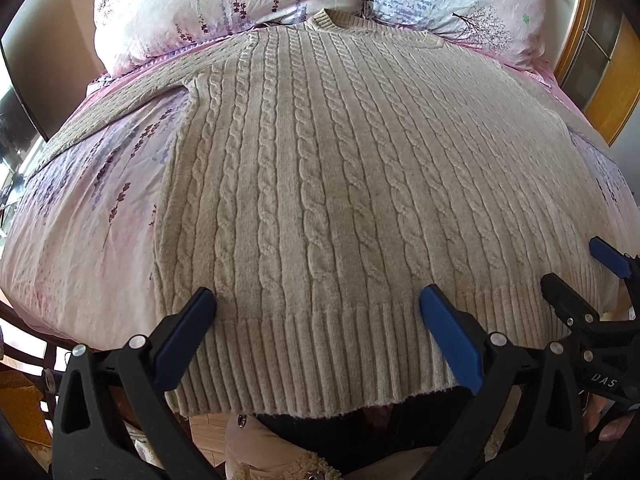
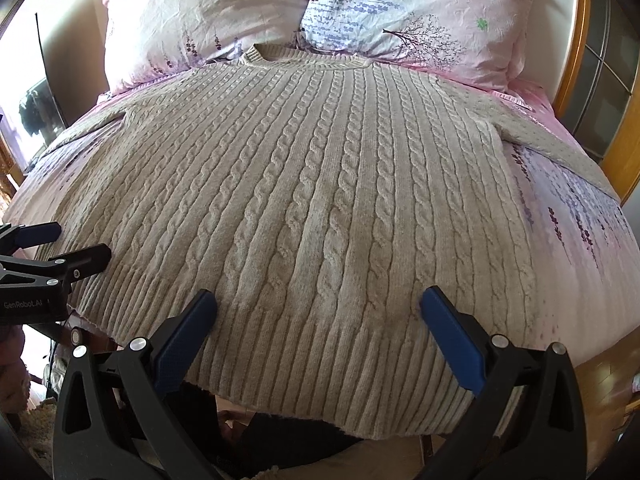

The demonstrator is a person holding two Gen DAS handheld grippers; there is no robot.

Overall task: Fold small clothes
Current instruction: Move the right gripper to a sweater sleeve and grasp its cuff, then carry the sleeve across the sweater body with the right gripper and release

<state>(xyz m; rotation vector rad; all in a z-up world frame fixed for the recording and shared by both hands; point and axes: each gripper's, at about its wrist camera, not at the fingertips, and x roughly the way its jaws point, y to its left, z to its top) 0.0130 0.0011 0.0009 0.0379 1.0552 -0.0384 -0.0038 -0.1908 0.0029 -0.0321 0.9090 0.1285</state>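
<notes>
A beige cable-knit sweater (image 1: 320, 168) lies flat on the bed, collar toward the pillows, ribbed hem hanging over the near edge; it also shows in the right wrist view (image 2: 312, 184). Its sleeves spread out to the left (image 1: 120, 108) and right (image 2: 560, 140). My left gripper (image 1: 318, 300) is open, jaws wide apart over the hem's left part. My right gripper (image 2: 318, 300) is open over the hem's right part. Each gripper shows in the other's view: the right one (image 1: 576, 272) and the left one (image 2: 80, 244).
Two floral pillows (image 2: 208, 16) (image 2: 420, 12) lie at the head of the bed. The pink floral sheet (image 1: 88, 216) covers the mattress. A wooden frame with glass (image 2: 600, 64) stands at the right. Floor shows below the bed's near edge.
</notes>
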